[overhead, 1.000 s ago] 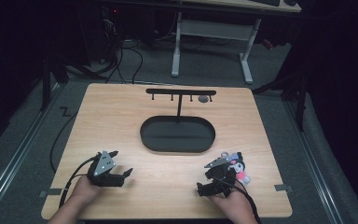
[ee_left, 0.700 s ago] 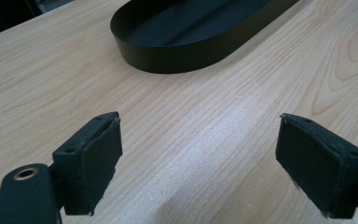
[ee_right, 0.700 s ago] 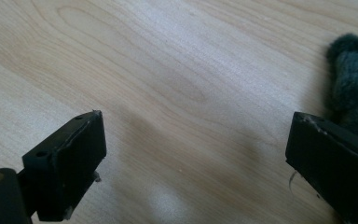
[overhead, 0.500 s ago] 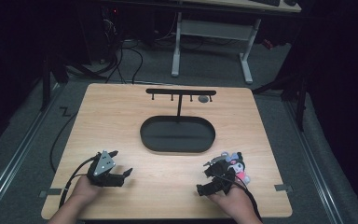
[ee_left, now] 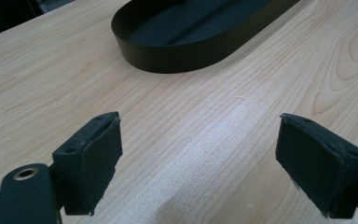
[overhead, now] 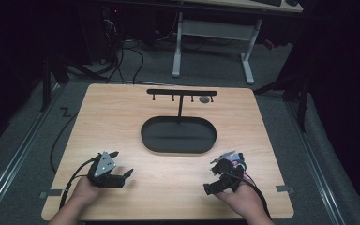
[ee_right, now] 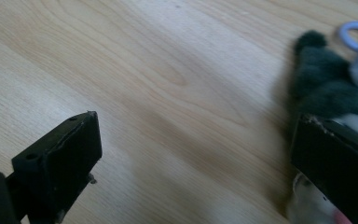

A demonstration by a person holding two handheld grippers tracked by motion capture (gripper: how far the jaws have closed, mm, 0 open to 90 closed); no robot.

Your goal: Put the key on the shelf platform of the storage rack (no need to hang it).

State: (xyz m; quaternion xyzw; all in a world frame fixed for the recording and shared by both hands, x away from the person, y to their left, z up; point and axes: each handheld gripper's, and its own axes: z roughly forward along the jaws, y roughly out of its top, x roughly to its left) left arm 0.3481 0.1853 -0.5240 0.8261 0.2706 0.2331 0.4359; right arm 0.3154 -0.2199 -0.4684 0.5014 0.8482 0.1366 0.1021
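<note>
— Step in hand? Right gripper [overhead: 225, 174] at near right, 2 jaws spread wide and just opening further, nothing pinched; plush toy [ee_right: 335, 88] lying just beside 1 jaw on the table [overhead: 122, 122].

— Next? Probably centring on the toy, then closing. Left gripper [overhead: 117, 164] idle, spread, empty. Otherwise unchanged from 1 second before.

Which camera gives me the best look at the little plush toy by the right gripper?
The right gripper view: the plush toy is close, showing dark fur, white patches and a pale ring, though blurred. The high view shows the toy tiny, beside the right gripper.
</note>
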